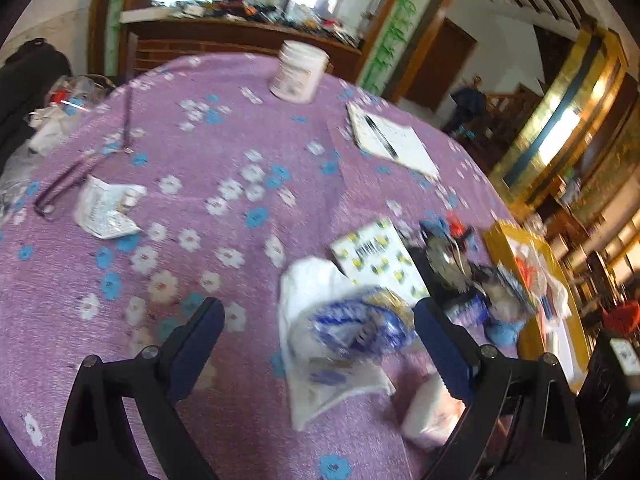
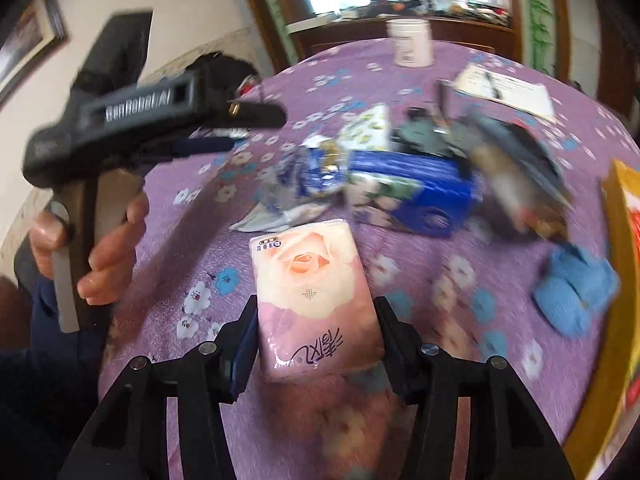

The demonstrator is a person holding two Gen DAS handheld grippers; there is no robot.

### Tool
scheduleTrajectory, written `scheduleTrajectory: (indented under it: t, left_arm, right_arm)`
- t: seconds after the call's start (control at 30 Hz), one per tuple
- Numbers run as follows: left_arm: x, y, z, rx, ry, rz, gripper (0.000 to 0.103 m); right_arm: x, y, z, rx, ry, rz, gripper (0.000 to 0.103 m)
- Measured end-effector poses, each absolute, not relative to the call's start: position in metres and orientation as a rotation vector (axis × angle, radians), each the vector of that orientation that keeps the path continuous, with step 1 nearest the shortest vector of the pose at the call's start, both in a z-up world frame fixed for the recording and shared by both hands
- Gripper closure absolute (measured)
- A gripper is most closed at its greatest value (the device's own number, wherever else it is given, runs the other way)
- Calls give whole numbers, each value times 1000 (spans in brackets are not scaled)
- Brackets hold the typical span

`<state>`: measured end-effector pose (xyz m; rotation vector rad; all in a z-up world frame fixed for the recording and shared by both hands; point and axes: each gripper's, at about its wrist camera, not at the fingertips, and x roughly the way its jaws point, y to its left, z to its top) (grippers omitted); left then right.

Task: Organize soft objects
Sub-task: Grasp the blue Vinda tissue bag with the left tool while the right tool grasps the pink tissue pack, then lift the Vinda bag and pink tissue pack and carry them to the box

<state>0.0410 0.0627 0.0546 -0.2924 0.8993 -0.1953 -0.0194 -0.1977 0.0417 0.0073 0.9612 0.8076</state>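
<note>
Purple cloth: floral tablecloth [image 2: 224, 216] covers round table, cluttered.
Clutter ahead: blue-white crumpled wrapper [image 2: 316, 172] on a white bag, blue tissue box [image 2: 420, 192], yellow-dotted pack [image 2: 372, 128], all just beyond the pink pack; blurred.
Right side: blue cloth [image 2: 576, 292] near yellow box [image 2: 624, 280] at table edge.
Far side: white jar [image 2: 410, 42], notepad with pen [image 2: 508, 88], well apart from the pile.
Left edge: crumpled paper [image 1: 106, 210], cord, plastic bits.
Task item: pink tissue pack [image 2: 316, 300], rose print, lies flat on cloth, near edge of table, between the right fingers.
Right gripper [image 2: 316, 344]: about half spread, one finger each side of pack's near end; left pad touching or nearly so, right pad at pack's edge; firm pinch cannot tell.
Left gripper [image 1: 320, 336]: spread wide, holds nothing, hovers over wrapper and white bag; a hand [image 2: 100, 256] grips its handle.
In the way: nothing between right fingers and pack.
</note>
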Motion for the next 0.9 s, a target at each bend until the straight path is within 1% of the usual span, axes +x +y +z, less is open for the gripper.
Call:
scheduleTrajectory:
  t: [0.17,0.37,0.43,0.47,0.5,0.63,0.7,0.9]
  left_arm:
    - [42,37,48,-177,932,-238,8]
    - [40,17,39,-53,926,-216,8]
    - [40,11,35,-18,924,-206,13]
    - [41,8,32,9,930,-191,26]
    - [43,6,28,20,942,-185,33]
    - [40,5,28,34,921,-171,35]
    - [39,7,31,28,907,-167,39]
    - [36,15,40,-22,874,-169,40]
  right_arm:
    - [-19,-216,32,39,988,749,44]
    - [-14,-220,29,78,993,761,43]
    - [-13,-222,28,95,996,768,43]
    - [-13,-223,27,97,995,769,43]
    - [-14,-223,27,96,995,770,43]
    - [-13,-224,27,95,995,770,43]
    - [-14,-223,27,95,995,769,43]
    - [-15,-223,27,92,994,767,43]
